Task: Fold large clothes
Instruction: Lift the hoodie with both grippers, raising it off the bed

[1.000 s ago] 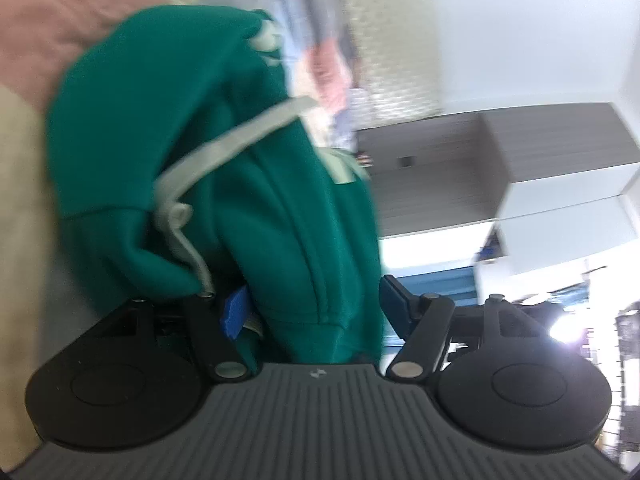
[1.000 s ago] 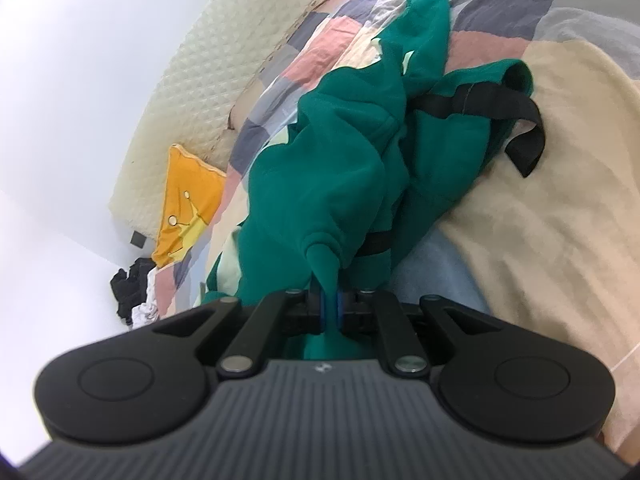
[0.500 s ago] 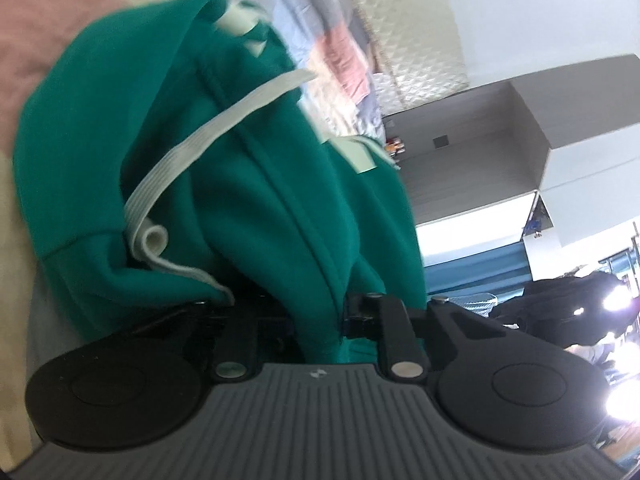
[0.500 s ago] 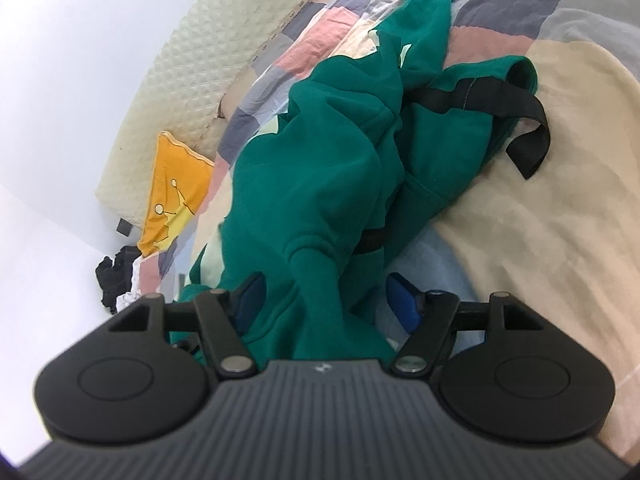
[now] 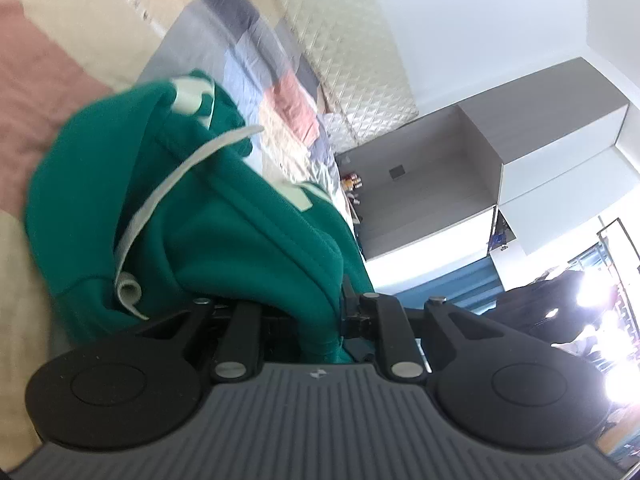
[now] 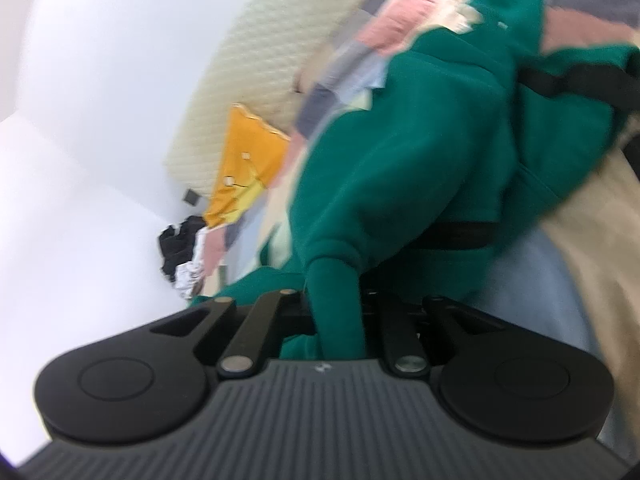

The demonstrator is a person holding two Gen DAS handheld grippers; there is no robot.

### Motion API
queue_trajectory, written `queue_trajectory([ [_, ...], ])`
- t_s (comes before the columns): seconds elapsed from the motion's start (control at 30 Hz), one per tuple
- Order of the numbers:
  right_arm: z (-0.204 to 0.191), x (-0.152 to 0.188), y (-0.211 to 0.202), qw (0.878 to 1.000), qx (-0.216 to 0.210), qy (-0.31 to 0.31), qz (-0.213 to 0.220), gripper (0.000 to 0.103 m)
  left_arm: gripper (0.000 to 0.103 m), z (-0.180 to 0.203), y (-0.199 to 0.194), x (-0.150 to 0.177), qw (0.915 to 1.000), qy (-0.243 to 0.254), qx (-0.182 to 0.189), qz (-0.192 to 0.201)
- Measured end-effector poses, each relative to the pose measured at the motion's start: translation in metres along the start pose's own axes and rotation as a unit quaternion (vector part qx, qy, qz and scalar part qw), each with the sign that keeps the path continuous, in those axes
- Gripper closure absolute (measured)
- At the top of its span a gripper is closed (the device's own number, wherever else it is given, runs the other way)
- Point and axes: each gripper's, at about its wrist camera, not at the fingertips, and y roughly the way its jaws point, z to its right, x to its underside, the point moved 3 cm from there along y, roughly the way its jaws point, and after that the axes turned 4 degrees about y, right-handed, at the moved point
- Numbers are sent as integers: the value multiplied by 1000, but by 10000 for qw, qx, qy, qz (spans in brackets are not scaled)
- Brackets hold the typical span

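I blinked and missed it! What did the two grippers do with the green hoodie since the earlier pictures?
The left gripper, open around the green hoodie a second ago, has closed on a fold of it. The right gripper let go half a second ago, then its jaws closed again, pinching a bunched fold of the hoodie. The hoodie still lies crumpled on the patchwork bedspread, white drawstring still dangling.

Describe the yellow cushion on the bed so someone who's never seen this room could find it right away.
Start at the cream quilted headboard behind the patchwork bedspread. The yellow cushion leans against its base, beyond the green hoodie. It is the only bright orange-yellow thing there, with small pale marks on its face.
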Motion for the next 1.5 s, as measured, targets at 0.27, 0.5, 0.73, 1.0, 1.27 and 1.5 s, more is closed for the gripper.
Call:
queue_trajectory([
  [0.27, -46, 12, -31, 9956, -842, -386, 160, 91, 84, 33, -60, -5, 9985, 350, 6, 417],
  [0.5, -117, 13, -71, 9851, -1241, -1110, 441, 91, 85, 82, -122, -15, 9929, 629, 165, 1000],
  [0.73, -203, -1, -113, 9661, -1581, -1882, 790, 91, 85, 164, -186, -39, 9775, 1283, 234, 1660],
  [1.0, -292, -37, -165, 9473, -1775, -2412, 1134, 91, 84, 276, -236, -69, 9603, 1884, 156, 2053],
  [1.27, -378, -68, -215, 9252, -1837, -2942, 1539, 91, 84, 400, -285, -102, 9407, 2337, 38, 2457],
  [1.5, -429, -85, -249, 9132, -2152, -3017, 1697, 91, 84, 489, -333, -132, 9235, 2744, -52, 2679],
])
